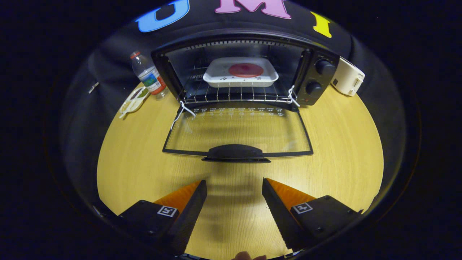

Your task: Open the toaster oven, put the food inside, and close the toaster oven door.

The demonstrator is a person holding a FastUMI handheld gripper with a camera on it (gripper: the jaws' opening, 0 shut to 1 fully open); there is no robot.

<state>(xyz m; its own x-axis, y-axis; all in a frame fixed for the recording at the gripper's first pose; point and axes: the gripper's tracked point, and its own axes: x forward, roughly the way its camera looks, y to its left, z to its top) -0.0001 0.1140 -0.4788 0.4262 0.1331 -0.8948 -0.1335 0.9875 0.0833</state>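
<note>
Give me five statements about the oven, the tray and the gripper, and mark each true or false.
1. The oven door lies open. True.
2. The tray sits on the table in front of the door. False: it rests on the rack inside the oven.
3. The gripper is shut on the door handle. False: it is open, fingers short of the handle.
4. A bottle stands left of the oven. True.
5. The tray is empty. False: it holds something red.

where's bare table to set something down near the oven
Bare table right of the open door, and left of it below the bottle. The open gripper has bare wood ahead. The oven rack holds a tray.
</note>
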